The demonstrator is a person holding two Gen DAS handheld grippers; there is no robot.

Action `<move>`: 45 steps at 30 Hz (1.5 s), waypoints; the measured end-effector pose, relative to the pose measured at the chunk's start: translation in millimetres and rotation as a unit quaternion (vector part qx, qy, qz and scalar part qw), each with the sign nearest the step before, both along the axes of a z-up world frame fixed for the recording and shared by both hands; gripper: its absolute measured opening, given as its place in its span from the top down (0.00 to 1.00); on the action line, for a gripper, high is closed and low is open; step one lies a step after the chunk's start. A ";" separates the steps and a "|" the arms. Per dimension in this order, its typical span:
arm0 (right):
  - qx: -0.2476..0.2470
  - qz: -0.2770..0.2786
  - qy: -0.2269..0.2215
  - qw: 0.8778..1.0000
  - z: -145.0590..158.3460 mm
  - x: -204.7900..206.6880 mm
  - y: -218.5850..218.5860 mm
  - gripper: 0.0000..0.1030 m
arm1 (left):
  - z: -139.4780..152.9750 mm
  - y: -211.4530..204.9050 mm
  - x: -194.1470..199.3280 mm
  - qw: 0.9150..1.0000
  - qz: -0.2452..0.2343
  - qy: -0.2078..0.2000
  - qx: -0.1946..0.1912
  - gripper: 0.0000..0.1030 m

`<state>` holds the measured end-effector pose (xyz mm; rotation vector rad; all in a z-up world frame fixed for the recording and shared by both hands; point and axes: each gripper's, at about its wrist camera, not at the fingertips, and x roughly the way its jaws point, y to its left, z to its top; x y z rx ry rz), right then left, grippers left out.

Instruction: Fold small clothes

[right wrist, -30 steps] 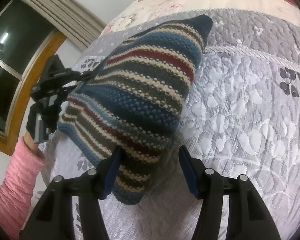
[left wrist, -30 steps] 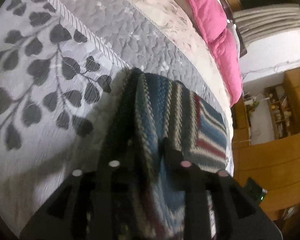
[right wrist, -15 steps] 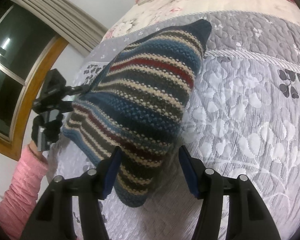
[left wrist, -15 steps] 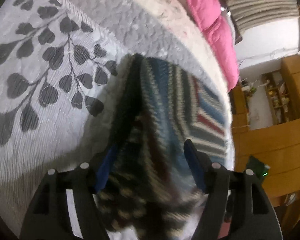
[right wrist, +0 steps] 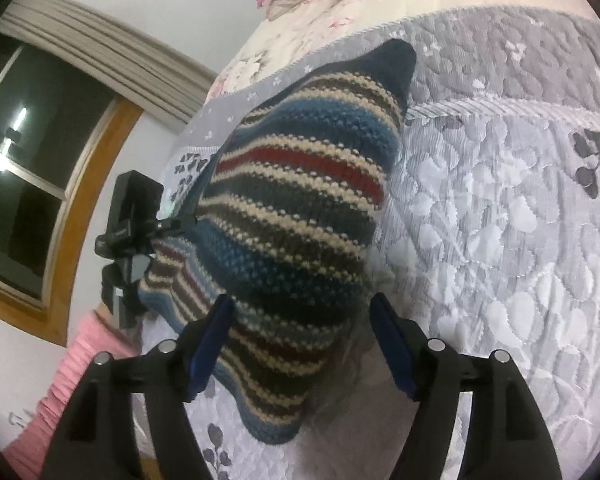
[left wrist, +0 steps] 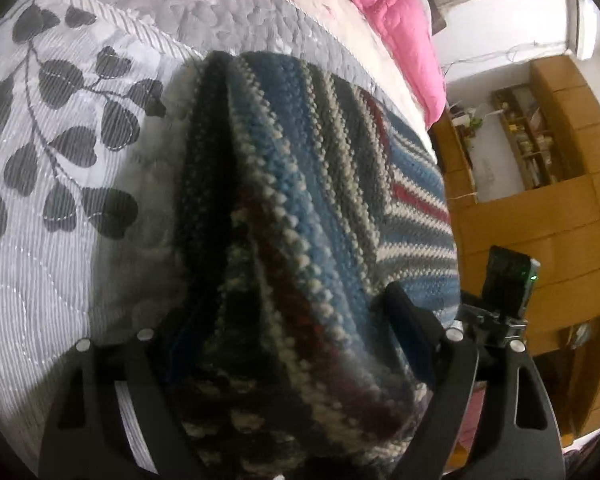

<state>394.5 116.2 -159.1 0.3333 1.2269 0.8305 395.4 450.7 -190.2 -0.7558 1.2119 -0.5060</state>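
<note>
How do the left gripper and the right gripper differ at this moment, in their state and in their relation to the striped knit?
The striped knit fills the space between the left gripper's fingers, while only its edge lies between those of the right gripper. The left gripper's blue pads are mostly hidden by wool; the right gripper's pads show plainly. Both grippers are open, above the grey quilt.

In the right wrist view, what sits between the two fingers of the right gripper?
The striped knit garment: its lower folded part lies in the gap of the right gripper, whose jaws stand apart. Under it shows the grey quilted bedspread.
</note>
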 end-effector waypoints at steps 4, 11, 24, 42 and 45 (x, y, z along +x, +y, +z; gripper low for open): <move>0.035 -0.007 0.025 0.999 -9.6 16.0 7.6 0.21 | -2.1 -14.2 5.7 1.000 -0.012 0.002 0.000 0.08; 0.057 -0.014 0.054 0.997 -29.6 32.6 34.6 0.22 | -5.7 -26.1 8.7 1.000 -0.022 0.001 0.008 0.13; 0.066 0.010 0.000 0.998 21.2 5.4 2.8 0.45 | 20.3 -56.0 -29.7 0.999 0.000 -0.049 -0.014 0.64; 0.037 -0.031 0.046 0.998 23.6 -106.9 -168.0 0.45 | 46.3 -210.7 -92.2 0.996 -0.067 -0.054 -0.018 0.62; 0.024 -0.049 0.068 0.996 -6.0 -107.3 -175.0 0.43 | 25.9 -215.1 -94.7 0.998 -0.055 -0.036 -0.014 0.57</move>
